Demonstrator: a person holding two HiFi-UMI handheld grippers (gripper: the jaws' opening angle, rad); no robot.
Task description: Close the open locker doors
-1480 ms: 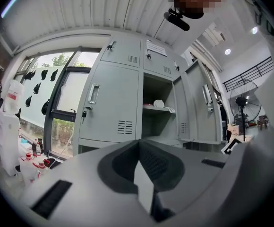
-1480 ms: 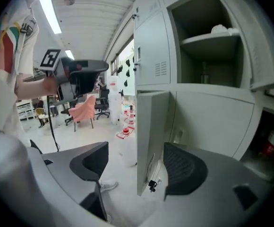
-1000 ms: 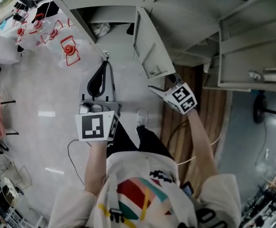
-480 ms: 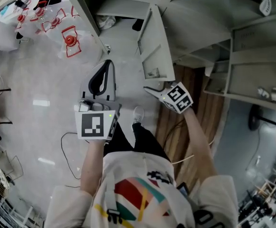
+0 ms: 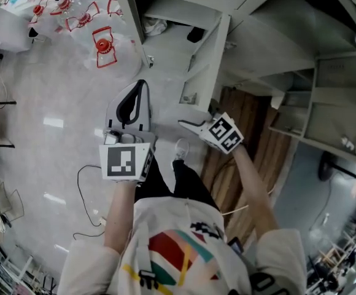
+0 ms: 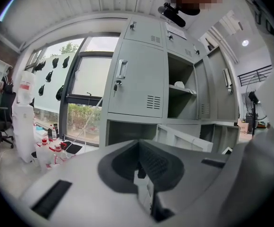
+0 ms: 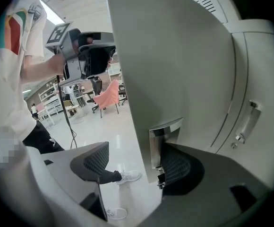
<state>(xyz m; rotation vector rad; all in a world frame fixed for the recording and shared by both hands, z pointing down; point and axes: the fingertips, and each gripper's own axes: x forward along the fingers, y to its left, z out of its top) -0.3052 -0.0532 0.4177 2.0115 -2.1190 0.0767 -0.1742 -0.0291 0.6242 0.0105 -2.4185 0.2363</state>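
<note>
A grey locker door [image 5: 206, 63] stands open from the low compartment [image 5: 166, 14]. My right gripper [image 5: 188, 120] is open at the door's free edge. In the right gripper view that door [image 7: 175, 70] passes between the jaws of the right gripper [image 7: 132, 161], with the recessed handle [image 7: 163, 143] just in front of one pad [image 7: 177, 167]. My left gripper [image 5: 139, 85] hangs shut and empty over the floor, left of the door. Its view faces the lockers, with the left gripper [image 6: 144, 178] in front of the low door [image 6: 184, 138] and an open upper compartment [image 6: 180, 92].
More open locker doors and shelves [image 5: 340, 103] jut out at the right. Red-capped bottles [image 5: 102, 45] sit on the floor at the upper left, and a cable [image 5: 85, 189] trails by the person's feet. A white shoe [image 5: 180, 148] is under the right gripper.
The right gripper has shifted left with the door's free edge, and the door now shows more edge-on. The left gripper has kept its place, still shut.
</note>
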